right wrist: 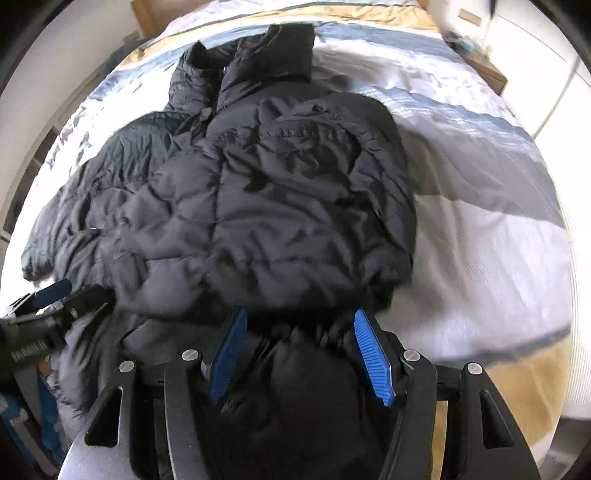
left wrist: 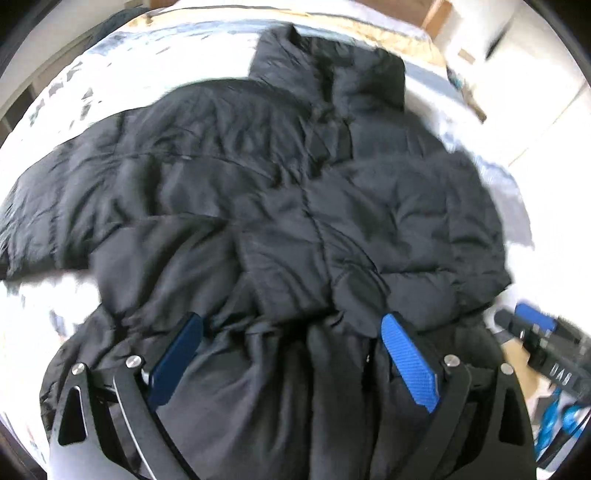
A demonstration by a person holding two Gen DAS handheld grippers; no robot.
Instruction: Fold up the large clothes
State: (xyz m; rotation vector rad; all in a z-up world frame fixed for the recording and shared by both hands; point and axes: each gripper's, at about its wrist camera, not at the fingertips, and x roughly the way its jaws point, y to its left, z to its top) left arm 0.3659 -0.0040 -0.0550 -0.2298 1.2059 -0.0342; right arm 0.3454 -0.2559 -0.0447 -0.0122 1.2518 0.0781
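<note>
A large black puffer jacket [left wrist: 280, 192] lies spread on the bed, collar at the far end, its right sleeve folded in over the body. It also shows in the right wrist view [right wrist: 280, 206]. My left gripper [left wrist: 291, 325] is open, its blue pads wide apart over the near hem. My right gripper [right wrist: 299, 325] is open over the hem on the other side, with bunched fabric lying between its pads. The right gripper also shows at the right edge of the left wrist view [left wrist: 535, 325], and the left gripper at the left edge of the right wrist view [right wrist: 55, 295].
The bed [right wrist: 480, 221] has a white, grey and tan striped cover. A wooden headboard [left wrist: 436, 14] stands at the far end. White cabinets [left wrist: 535, 92] run along the right. Bare cover lies to the right of the jacket.
</note>
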